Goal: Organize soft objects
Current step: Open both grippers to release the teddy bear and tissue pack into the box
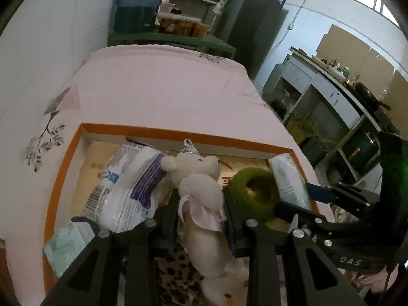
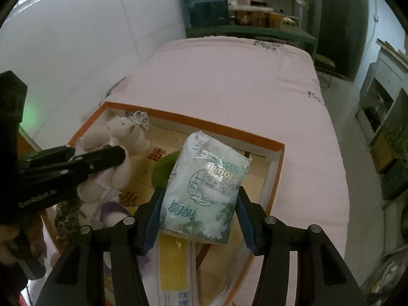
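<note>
My left gripper (image 1: 200, 204) is shut on a white plush bear (image 1: 201, 191) with a silver crown and pink ruffle, held over the orange-rimmed cardboard box (image 1: 63, 158). The bear also shows in the right wrist view (image 2: 125, 137). My right gripper (image 2: 199, 204) is shut on a pale green tissue pack (image 2: 204, 191), held above the box's right half (image 2: 278, 168). The pack also shows in the left wrist view (image 1: 288, 181). A green fuzzy ring (image 1: 255, 191) lies in the box between them.
In the box lie a white and purple plastic pack (image 1: 127, 191), a small green tissue pack (image 1: 66, 247) and a leopard-print cloth (image 1: 176, 280). The box sits on a pink bedsheet (image 1: 165, 89). Shelves and a water jug (image 1: 137, 2) stand behind.
</note>
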A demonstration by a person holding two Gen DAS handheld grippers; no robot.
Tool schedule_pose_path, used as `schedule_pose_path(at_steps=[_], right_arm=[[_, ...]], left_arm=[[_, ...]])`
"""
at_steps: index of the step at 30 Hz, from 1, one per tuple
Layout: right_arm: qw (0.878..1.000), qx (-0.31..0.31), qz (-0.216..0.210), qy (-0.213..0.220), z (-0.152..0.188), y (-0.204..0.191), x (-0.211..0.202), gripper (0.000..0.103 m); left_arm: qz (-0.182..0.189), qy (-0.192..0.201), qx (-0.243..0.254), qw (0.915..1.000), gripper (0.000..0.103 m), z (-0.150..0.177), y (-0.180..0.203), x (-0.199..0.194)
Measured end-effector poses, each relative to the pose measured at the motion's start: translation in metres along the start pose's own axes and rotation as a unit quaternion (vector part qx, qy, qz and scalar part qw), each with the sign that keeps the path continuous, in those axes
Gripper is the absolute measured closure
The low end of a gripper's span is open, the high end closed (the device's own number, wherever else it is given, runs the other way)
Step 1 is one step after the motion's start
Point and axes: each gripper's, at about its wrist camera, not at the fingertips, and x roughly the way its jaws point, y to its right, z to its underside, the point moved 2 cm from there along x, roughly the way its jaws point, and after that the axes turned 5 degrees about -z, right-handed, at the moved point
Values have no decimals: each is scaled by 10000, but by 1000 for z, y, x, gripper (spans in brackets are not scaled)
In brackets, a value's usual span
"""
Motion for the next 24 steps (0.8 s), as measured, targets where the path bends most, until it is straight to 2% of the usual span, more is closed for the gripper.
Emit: schedule_pose_path(at_steps=[3, 5, 8, 11, 13, 24], right_arm=[[10000, 26, 0, -37, 1, 2, 4, 46], [10000, 36, 7, -47, 5, -1, 1, 45], [10000, 39, 49, -73, 5, -2, 2, 42], [9999, 83, 70, -79, 6, 0, -1, 38], [9999, 79, 126, -35, 7, 0, -3, 30], [9992, 101, 292, 249, 12, -4, -30, 29]], left_arm=[[-10, -86, -46, 10000, 68, 2, -3, 3], [-16, -111, -45, 9999, 57, 3, -4, 4], [17, -30, -57, 10000, 50, 3, -4, -1], [65, 55, -112, 9999, 48, 2, -5, -9], [86, 125, -97, 9998, 48, 2, -4, -15], [132, 497, 55, 9987, 48, 0, 6, -55]])
